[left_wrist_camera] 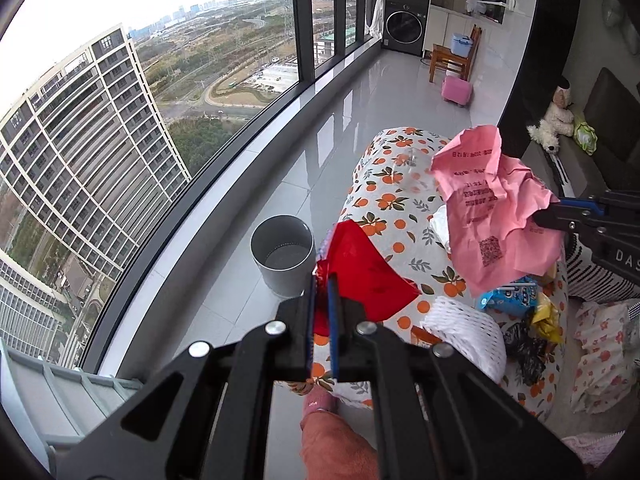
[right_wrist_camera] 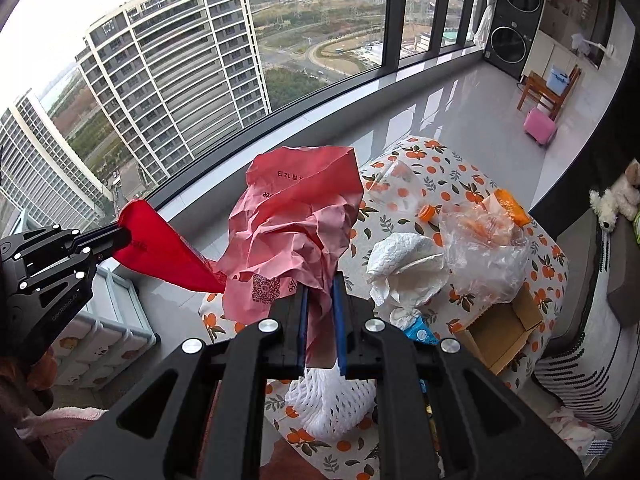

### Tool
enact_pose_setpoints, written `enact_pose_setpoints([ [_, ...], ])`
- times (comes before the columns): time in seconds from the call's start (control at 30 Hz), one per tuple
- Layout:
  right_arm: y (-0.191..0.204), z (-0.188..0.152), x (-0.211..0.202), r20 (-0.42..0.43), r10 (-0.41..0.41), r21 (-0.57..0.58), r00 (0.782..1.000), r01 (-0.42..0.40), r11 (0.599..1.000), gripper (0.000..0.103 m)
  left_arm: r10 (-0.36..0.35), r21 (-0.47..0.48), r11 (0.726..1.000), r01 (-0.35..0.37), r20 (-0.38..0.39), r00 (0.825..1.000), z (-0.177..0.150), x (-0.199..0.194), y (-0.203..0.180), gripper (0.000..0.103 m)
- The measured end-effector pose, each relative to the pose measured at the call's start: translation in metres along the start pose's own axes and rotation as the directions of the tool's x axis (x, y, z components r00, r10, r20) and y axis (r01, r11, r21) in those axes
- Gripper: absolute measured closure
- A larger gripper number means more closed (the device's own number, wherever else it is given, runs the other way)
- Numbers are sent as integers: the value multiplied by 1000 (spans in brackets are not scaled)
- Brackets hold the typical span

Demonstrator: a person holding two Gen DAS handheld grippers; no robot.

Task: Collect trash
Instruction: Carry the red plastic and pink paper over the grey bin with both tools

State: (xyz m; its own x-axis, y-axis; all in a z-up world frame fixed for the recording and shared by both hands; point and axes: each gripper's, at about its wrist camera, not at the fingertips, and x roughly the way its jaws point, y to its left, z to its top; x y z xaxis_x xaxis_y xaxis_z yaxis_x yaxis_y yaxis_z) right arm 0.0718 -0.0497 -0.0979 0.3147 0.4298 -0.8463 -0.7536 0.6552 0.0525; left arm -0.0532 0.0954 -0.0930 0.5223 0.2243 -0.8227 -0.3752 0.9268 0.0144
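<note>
A: Left wrist view: left tongs pinch the red wrapper, right tongs clamp the pink paper, both above the table.

B: Grey bin sits on the floor off the table's window-side edge, nearer the left hand imo.

Glossy tiled floor, daylit windows

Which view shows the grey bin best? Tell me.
Left wrist view: the grey bin stands in plain sight on the floor, left of the flowered table, open top visible. The right wrist view does not show it.
</note>
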Motion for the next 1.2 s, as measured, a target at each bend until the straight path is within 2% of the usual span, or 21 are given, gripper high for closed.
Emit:
enact_pose_setpoints([
  [0.17,29,30,30,-16,46,-72,999,-47,996,93,45,-88,995,-47,-26,999,-3,10,45,97],
  [0.3,63,68,73,-30,68,-90,997,-70,993,93,44,-109,993,-48,-38,998,15,38,93,97],
  [0.4,89,102,119,-56,76,-71,996,-80,994,93,29,-123,992,-35,-49,998,36,69,135,97],
  [0.57,124,151,210,-104,79,-39,991,-83,996,93,50,-101,993,-57,-71,996,62,130,196,97],
  [0.7,130,177,293,-148,53,-9,988,-55,998,93,54,-84,995,-62,-96,994,74,183,231,97],
  [0.83,128,189,382,-207,38,36,978,-31,999,92,45,-80,995,-55,-123,991,76,234,256,97],
  [1.0,122,182,480,-262,5,78,965,16,997,92,36,-90,995,-52,-173,984,69,310,266,97],
  [1.13,115,175,529,-295,2,116,955,34,993,91,13,-105,994,-35,-202,979,66,375,271,97],
  [1.2,112,171,543,-302,1,121,953,37,992,86,1,-106,994,-24,-205,979,67,401,271,97],
])
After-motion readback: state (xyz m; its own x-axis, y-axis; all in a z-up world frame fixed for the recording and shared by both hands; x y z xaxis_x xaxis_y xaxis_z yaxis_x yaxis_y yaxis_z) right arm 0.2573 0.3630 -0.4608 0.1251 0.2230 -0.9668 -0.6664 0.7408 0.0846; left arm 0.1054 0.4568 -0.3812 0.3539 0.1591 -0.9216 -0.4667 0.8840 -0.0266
